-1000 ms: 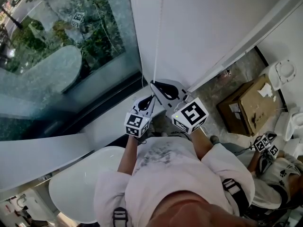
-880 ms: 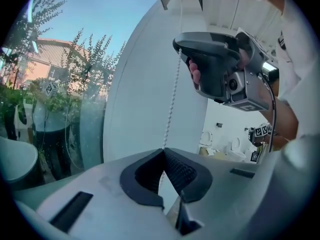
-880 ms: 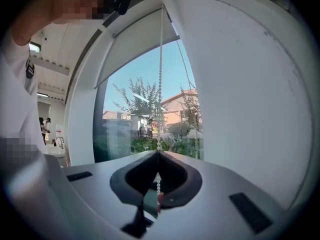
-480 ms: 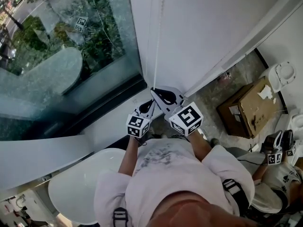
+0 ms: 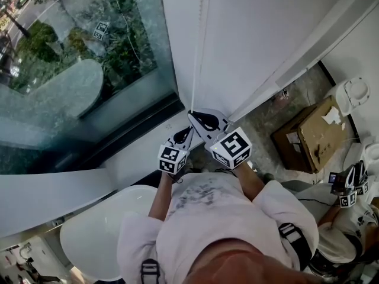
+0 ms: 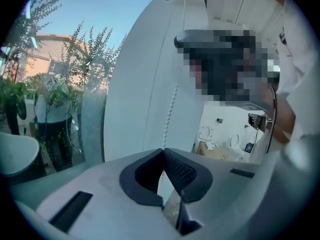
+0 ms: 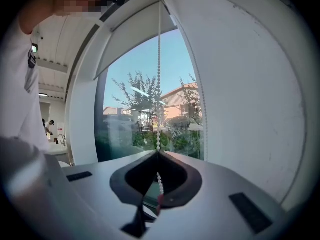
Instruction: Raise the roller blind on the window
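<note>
Now both pinch the white bead chain, our right gripper just above our left gripper. The plain white roller blind hangs to their right.

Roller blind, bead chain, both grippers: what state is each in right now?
roller blind: partly down, glass below its lower edge uncovered.
bead chain: straight, running up from both grippers.
left gripper: jaws shut on the bead chain.
right gripper: jaws shut on the bead chain.
</note>
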{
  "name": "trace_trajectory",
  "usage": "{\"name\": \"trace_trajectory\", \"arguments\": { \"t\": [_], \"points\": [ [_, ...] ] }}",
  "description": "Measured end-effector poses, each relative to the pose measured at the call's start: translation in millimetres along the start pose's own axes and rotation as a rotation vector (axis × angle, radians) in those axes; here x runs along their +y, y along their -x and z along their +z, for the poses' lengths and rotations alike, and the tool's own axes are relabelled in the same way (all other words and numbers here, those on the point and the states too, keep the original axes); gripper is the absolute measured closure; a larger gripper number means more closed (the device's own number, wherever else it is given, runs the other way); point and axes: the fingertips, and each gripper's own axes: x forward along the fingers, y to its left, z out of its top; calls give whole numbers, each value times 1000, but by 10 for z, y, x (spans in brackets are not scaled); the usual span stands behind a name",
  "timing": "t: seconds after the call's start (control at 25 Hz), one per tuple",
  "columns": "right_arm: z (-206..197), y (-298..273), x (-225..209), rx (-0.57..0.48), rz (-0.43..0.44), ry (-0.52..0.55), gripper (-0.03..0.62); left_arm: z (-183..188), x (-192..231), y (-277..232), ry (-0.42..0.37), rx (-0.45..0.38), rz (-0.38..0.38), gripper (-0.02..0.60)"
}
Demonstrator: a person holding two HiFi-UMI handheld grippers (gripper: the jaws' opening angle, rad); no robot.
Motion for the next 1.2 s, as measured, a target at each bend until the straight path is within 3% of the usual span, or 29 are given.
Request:
{"name": "trace_trajectory", "arguments": {
  "t": [0.2,0.32,0.44,0.72,0.96,1.2],
  "points": [
    [-25,-6,-6,0,6,3,533,217,-28,176,9,-27,5,567],
    [-18,-7,-20,0,2,4,533,528,-76,349,20,-78,-12,525],
    [-27,-1,-47,1,-3,4,533,961,-132,534,11,-150,-31,522],
    [-26,-29,-37,1,1,-3,533,1991,-377,877,-88,-274,-145,518],
    [-29,-18,16,-2,4,-1,533,2695,-491,970,-202,-372,-163,518],
    [-17,-3,55,-1,4,6,533,3184,-609,930,-249,-417,-189,509]
  ]
}}
